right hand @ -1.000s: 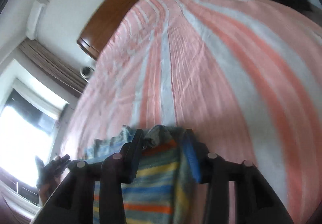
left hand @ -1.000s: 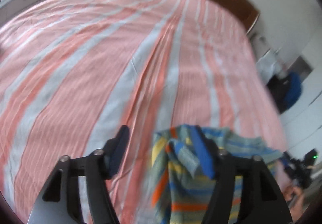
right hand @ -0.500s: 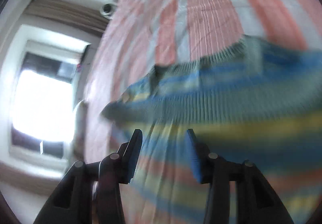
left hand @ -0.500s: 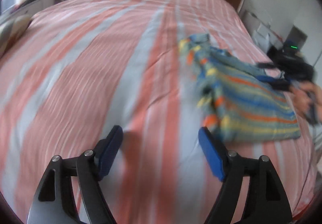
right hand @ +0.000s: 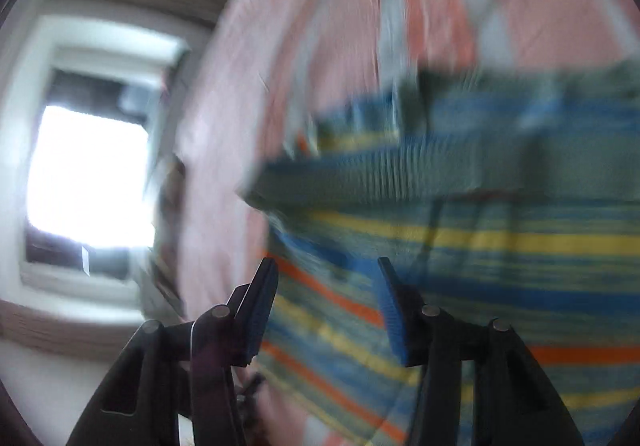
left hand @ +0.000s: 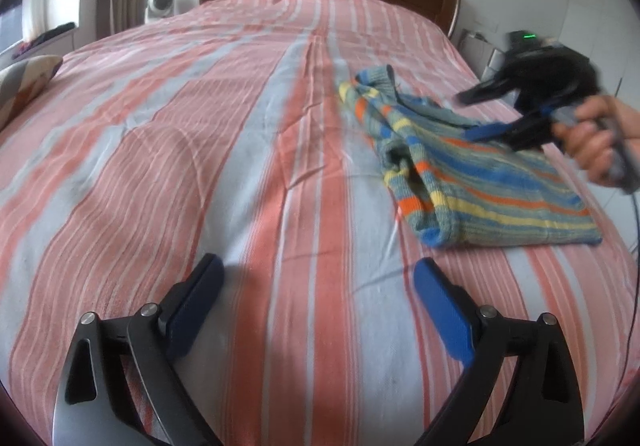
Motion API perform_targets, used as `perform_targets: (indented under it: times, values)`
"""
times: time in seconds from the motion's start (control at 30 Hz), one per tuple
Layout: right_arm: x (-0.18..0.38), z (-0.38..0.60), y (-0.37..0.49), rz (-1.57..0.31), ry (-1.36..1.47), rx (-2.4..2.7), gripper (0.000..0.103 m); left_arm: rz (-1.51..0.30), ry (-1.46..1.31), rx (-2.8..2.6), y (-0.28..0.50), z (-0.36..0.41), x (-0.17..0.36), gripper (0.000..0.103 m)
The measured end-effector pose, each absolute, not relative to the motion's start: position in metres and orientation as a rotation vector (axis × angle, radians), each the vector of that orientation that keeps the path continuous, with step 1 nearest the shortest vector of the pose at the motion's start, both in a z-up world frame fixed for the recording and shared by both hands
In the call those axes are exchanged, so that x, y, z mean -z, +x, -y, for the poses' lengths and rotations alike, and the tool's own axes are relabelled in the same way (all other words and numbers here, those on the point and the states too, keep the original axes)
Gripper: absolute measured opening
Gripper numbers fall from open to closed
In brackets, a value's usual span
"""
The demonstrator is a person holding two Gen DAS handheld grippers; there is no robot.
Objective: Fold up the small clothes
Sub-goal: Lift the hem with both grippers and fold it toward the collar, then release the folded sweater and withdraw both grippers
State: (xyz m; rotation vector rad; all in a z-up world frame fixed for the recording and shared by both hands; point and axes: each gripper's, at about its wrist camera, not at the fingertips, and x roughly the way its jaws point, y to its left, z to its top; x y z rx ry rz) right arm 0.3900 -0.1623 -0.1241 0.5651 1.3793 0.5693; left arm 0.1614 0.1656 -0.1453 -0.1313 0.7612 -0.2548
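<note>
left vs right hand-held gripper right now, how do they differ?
The left hand-held gripper is spread wide; the right hand-held gripper shows a narrower gap, also open. The left one sits over bare striped bedsheet, well short of the striped knit sweater; the right one is directly over the sweater, with nothing pinched. The left view is sharp, the right blurred. Both have blue pads on black fingers.
</note>
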Motion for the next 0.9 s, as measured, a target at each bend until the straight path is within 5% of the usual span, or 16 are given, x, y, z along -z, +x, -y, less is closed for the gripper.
perform_targets:
  times: [0.2, 0.57, 0.83, 0.9]
  values:
    - [0.09, 0.189, 0.414, -0.894, 0.651, -0.431, 0.051, -0.755, -0.136, 0.258, 0.16, -0.167, 0.146, 0.096]
    - [0.127, 0.112, 0.381, -1.227, 0.539, -0.662, 0.052, -0.747, -0.141, 0.26, 0.156, -0.167, 0.147, 0.096]
    - [0.113, 0.291, 0.376, -1.073, 0.521, -0.273, 0.053, -0.744, -0.142, 0.26, 0.156, -0.167, 0.147, 0.096]
    - [0.119, 0.348, 0.367, -1.094, 0.476, -0.074, 0.032, -0.742, -0.144, 0.261, 0.156, -0.167, 0.147, 0.096]
